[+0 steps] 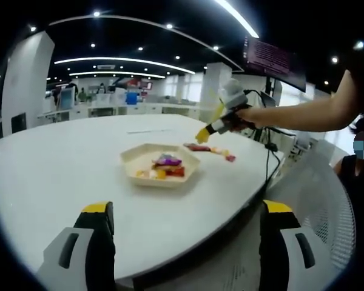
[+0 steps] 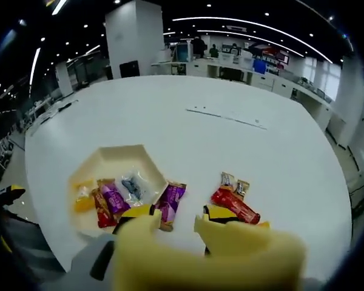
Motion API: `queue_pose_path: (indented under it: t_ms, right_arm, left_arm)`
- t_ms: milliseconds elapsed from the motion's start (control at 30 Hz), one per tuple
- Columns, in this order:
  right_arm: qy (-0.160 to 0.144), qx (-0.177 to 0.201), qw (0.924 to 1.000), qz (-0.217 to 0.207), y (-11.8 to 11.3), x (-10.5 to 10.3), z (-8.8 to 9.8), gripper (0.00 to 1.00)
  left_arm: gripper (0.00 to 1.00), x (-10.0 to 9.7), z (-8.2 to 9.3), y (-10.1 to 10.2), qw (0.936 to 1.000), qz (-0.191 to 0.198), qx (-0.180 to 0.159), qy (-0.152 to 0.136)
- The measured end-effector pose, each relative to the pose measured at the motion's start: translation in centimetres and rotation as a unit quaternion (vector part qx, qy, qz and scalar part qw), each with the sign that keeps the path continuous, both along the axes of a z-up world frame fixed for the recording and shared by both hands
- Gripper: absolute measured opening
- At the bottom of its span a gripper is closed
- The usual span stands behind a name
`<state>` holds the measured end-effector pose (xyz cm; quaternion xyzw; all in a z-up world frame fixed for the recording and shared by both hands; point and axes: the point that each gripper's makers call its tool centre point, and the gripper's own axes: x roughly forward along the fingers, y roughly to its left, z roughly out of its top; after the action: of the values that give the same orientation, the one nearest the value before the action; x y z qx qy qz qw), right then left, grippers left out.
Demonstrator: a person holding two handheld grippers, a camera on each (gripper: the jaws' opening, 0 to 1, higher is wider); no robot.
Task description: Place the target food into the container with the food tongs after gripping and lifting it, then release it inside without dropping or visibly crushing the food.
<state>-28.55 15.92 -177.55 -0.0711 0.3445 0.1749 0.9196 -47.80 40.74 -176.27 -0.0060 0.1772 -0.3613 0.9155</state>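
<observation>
Tongs point(image 2: 182, 227) parted, empty, above purple packet point(image 2: 169, 203)

Open office, white pillar point(image 2: 136, 36), curved ceiling light strips point(image 1: 124, 61), perhaps desks behind

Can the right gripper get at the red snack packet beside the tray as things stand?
Probably yes: the right gripper hovers open just above the red packet, which lies on the bare table outside the tray with nothing over it.

A big white desk point(image 1: 79, 182) holds a pale tray point(image 1: 160, 164) with bright snack packs point(image 1: 166, 166) inside. More packs point(image 1: 209, 149) lie just beside it. A person's hand point(image 1: 246, 116) holds yellow tongs point(image 1: 207, 131) above those packs.
</observation>
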Motion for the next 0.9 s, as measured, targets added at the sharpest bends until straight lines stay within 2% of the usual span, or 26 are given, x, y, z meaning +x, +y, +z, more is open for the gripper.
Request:
queue_pose_path:
  t_ms: [133,300,533,733,800,900]
  right_arm:
    - [0.006,0.004,0.9999,-0.012,-1.1,-0.2,-0.2,0.31]
    - [0.011,0.022,0.9994,-0.024,-1.0,-0.2,-0.7,0.31]
    - [0.023,0.033,0.9990,-0.021,0.4,0.7,-2.2,0.31]
    - [0.021,0.047,0.9982,-0.030,1.3,1.7,-2.8,0.30]
    - [0.034,0.066,0.9964,-0.040,1.6,1.9,-3.3,0.30]
    - [0.032,0.080,0.9950,-0.050,2.0,2.4,-3.5,0.30]
  left_arm:
    - [0.95,0.0,0.0,0.0,1.0000,-0.002,0.000,0.001]
    - [0.95,0.0,0.0,0.0,1.0000,-0.001,0.001,-0.002]
    - [0.95,-0.1,-0.1,-0.1,1.0000,-0.002,0.003,0.002]
    - [0.95,-0.1,-0.2,0.0,1.0000,-0.002,0.004,0.003]
    - [0.95,-0.1,-0.2,0.0,1.0000,-0.002,0.004,0.004]
    - [0.95,0.0,-0.2,0.0,1.0000,0.000,0.005,0.001]
